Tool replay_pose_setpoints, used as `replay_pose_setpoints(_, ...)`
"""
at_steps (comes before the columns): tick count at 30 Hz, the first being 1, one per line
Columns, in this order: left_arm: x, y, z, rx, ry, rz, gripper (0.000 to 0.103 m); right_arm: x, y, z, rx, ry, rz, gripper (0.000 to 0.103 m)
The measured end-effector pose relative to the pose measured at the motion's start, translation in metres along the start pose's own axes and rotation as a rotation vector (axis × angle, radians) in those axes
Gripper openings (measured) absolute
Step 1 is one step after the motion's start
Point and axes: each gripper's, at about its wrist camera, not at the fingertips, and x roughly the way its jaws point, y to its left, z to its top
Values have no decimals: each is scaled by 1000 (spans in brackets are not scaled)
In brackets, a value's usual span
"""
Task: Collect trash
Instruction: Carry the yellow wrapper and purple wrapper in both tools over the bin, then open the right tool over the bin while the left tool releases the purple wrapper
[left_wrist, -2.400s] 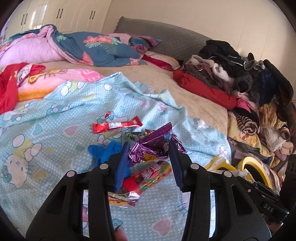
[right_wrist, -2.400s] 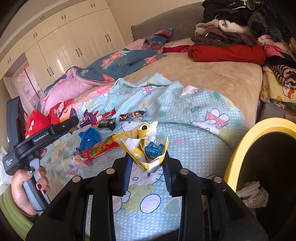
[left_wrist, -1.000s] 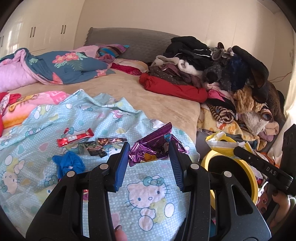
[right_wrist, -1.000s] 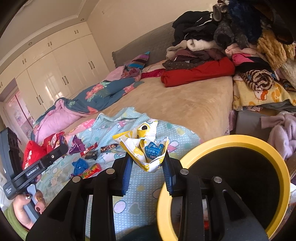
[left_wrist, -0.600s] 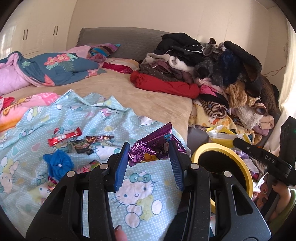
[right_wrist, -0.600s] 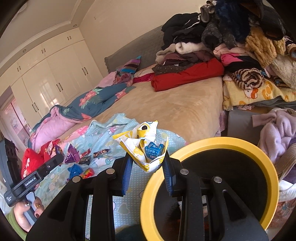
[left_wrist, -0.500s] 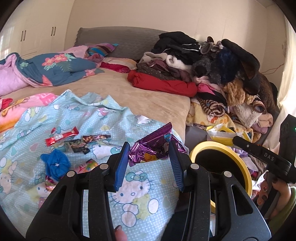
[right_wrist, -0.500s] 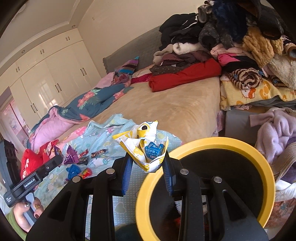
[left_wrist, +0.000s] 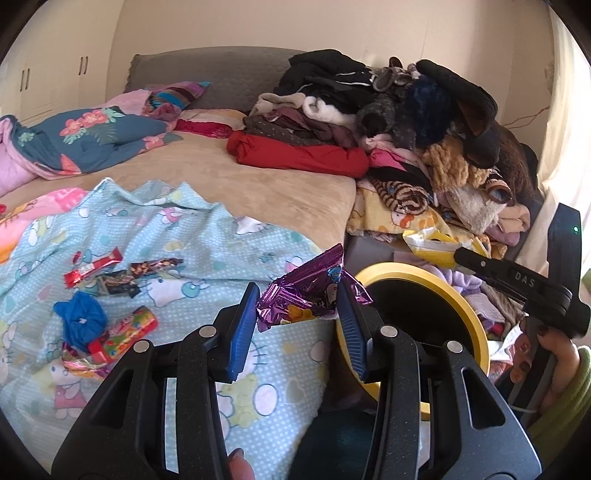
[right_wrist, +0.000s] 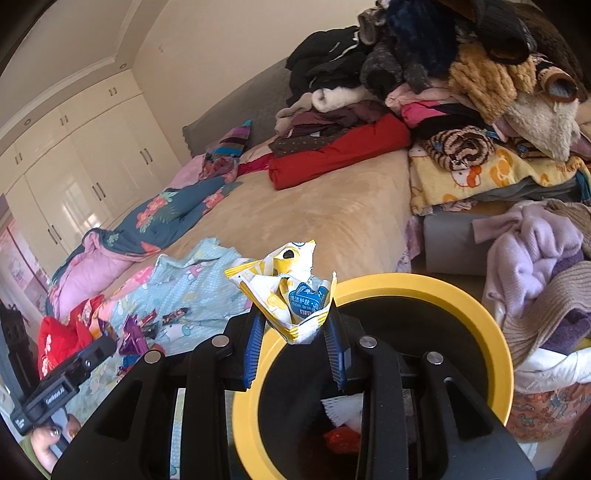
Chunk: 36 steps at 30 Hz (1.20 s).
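Showing only in the right wrist view: trash (right_wrist: 341, 439) inside the yellow-rimmed bin (right_wrist: 424, 284)

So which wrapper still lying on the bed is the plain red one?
The long thin red wrapper, farthest back on the blue cartoon sheet. The dark wrappers lie beside it; the multicoloured candy pack lies closer.

Purple wrapper (left_wrist: 310, 291), yellow-rimmed black bin (right_wrist: 417, 284), pale-blue dotted cartoon-cat sheet (left_wrist: 207, 236).
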Motion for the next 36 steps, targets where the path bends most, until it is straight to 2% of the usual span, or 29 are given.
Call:
replay_pose_setpoints(27, 22, -64, -19, 102, 50, -102, 35, 3, -44, 2, 66, 33, -66, 29)
replay_pose_setpoints(36, 38, -81, -29, 142, 89, -127, 35, 13, -49, -5, 61, 76, -94, 28)
